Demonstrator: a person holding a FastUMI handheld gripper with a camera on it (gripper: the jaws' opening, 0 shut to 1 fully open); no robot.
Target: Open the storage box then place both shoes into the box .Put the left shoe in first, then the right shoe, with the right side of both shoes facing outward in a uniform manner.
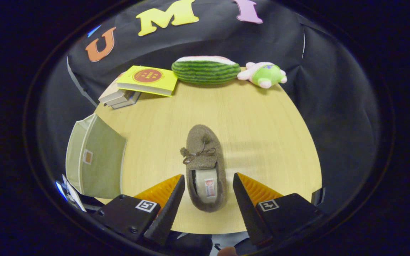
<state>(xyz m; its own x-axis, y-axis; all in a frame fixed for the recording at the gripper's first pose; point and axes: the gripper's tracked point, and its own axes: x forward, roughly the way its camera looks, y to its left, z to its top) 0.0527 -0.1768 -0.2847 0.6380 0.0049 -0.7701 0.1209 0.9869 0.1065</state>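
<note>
Your gripper (208,177) hangs over the near part of the wooden table (262,117) with its fingers spread wide apart, holding nothing. Between them lies a brown fuzzy slipper (205,156), its heel end sitting in the gap and its toe pointing away from you — neither finger touches it. A small bow sits across its top, and a pale insole with a label shows in the opening. Off to the left of your fingers, at the table's edge, stands the grey-green fabric storage box (96,156), with a small tag on the face toward the slipper; you cannot tell whether it is open. At the far side of the table, well beyond the slipper, sit a stack of books (137,85) with a yellow one on top, a watermelon-slice cushion (205,69) and a green and pink plush toy (263,74).
</note>
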